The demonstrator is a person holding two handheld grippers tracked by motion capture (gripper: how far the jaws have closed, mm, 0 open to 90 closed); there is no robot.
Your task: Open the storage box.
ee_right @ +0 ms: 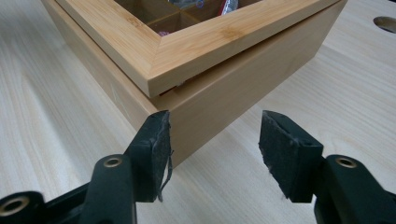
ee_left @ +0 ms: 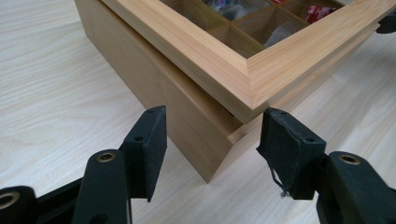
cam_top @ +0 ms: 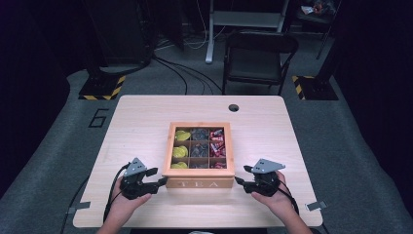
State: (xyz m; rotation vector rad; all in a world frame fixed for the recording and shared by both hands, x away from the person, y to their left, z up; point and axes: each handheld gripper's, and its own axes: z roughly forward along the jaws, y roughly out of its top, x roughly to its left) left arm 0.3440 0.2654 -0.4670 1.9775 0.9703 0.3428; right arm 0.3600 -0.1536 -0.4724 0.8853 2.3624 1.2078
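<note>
While both grippers gape, left gripper (cam_top: 155, 185) and right gripper (cam_top: 242, 182) flank tea box (cam_top: 198, 183) — chair (cam_top: 257, 57) beyond table (cam_top: 146, 112).

A square wooden tea box (cam_top: 198, 183) sits mid-table, lid down (slightly ajar), packets visible through it.

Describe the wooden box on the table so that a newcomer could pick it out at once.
On the light wooden table, look to the middle, between the left gripper and the right gripper. There sits the square pale wooden box with nine compartments. TEA is lettered on its front, unlike anything else there.
</note>
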